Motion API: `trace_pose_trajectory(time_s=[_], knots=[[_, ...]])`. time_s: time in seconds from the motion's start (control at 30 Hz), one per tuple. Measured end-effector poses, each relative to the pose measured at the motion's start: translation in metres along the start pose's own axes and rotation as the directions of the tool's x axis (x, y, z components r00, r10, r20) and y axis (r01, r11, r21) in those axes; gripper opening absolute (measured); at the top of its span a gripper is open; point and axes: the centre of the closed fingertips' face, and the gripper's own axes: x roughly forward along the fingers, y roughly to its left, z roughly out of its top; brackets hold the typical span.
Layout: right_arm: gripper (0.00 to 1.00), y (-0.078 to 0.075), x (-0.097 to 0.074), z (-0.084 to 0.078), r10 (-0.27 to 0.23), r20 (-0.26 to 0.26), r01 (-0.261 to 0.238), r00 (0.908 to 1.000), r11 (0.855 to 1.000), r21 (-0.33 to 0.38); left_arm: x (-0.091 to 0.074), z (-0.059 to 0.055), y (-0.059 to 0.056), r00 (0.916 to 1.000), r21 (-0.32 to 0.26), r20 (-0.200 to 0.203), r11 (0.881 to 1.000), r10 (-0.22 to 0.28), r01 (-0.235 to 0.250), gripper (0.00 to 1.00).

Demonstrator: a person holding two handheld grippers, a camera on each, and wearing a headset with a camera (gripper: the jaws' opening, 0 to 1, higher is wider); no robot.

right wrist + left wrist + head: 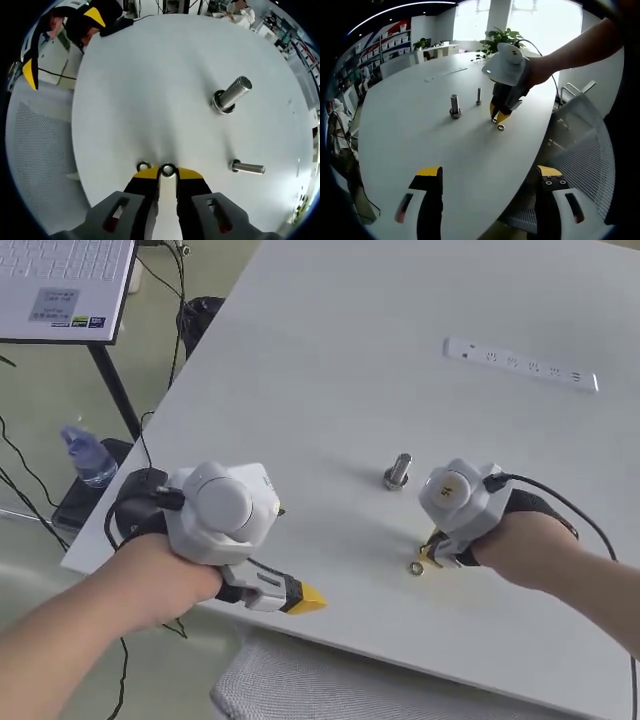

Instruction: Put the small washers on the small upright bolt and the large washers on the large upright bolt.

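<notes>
- The left tongs [489, 172] hung wide open, nothing between the yellow tips, out over the near edge of the counter [350, 360] in the person's hand.
- The right tongs [168, 173] were down at the counter top. The jaws were pinched almost together, with only a thin gap between them, and a washer [168, 169] was caught right at the yellow tips.
- The counter was broad and white, and it carried both bolts and both washers.
- A grey mesh chair [300, 680] sat at the counter's near edge, just below the left tongs.
- A laptop [60, 280] sat on a stand off the far left corner, apart from the counter.
- A white power strip [520, 365] lay flat at the far side, well apart from the bolts.
- A clear bottle [88, 455] stood down beside the counter's left edge.
- The large bolt [232, 94] stood upright near the right tongs, just beyond their tips. There was a ring round its foot, but whether that was a washer or the bolt's own head I could not tell.
- The small bolt [248, 168], thin and upright, stood near the large bolt, apart from it.
- The second washer [143, 166] lay flat on the counter just beside one tip of the right tongs, on neither bolt.
- I could not tell whether either washer was small or large.
</notes>
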Motion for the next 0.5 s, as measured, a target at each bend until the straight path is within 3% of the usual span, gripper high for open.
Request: trace_pose_trajectory(time_s=[0.2,0.33,0.5], knots=[[0.12,-0.004,-0.004,0.002,0.009,0.014,-0.01,0.9999,0.999,0.035,0.001,0.002,0.0,1.0,0.002,0.0,1.0,-0.001,0.001,0.75],[0.12,-0.007,-0.013,0.003,0.003,0.013,-0.003,0.9999,1.0,0.019,0.002,0.002,-0.001,1.0,0.008,-0.002,1.0,-0.006,0.006,0.75],[0.12,-0.015,-0.021,-0.004,-0.001,0.016,0.0,0.9999,0.999,0.044,0.003,0.006,0.0,0.9999,0.018,0.0,1.0,-0.013,0.013,0.75]])
